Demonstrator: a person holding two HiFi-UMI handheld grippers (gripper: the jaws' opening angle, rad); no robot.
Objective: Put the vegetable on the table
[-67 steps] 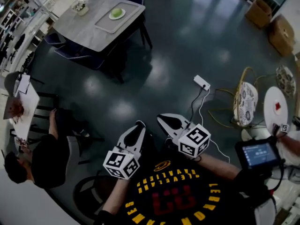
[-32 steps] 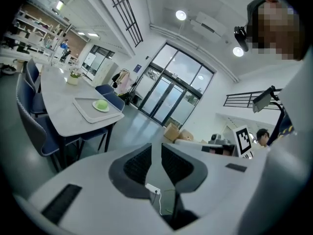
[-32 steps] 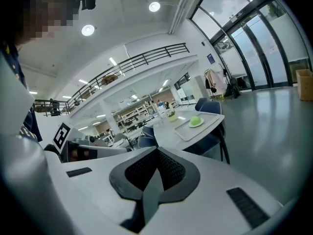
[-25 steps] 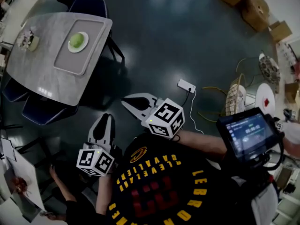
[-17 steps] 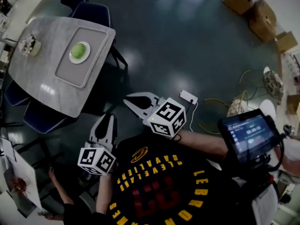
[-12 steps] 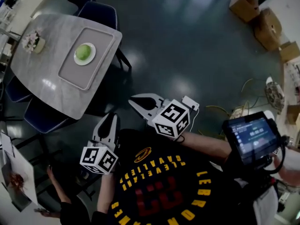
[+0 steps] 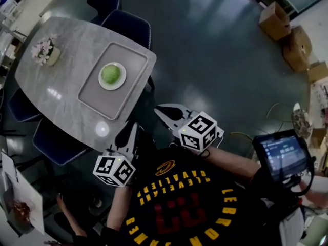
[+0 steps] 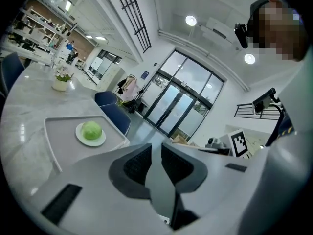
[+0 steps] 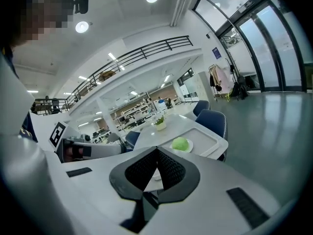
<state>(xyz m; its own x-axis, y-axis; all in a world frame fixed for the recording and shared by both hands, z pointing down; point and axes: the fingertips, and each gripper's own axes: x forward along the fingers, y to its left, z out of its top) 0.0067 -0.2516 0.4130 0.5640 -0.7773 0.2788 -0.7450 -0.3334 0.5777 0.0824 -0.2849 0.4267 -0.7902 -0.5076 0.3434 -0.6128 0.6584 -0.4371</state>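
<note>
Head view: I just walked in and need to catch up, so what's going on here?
A person holds a gripper in each hand beside a grey table. A green vegetable sits on a white plate, on a tray on that table, untouched. The left gripper has its jaws slightly apart, and the right gripper has them closed together. Neither holds anything, and both are short of the vegetable.

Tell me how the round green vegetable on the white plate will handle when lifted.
The round green vegetable looks like a leafy ball, so it will probably roll once off the small white plate. Its curved surface may slip from a narrow grip. The plate itself might slide on the grey tray if pushed.
</note>
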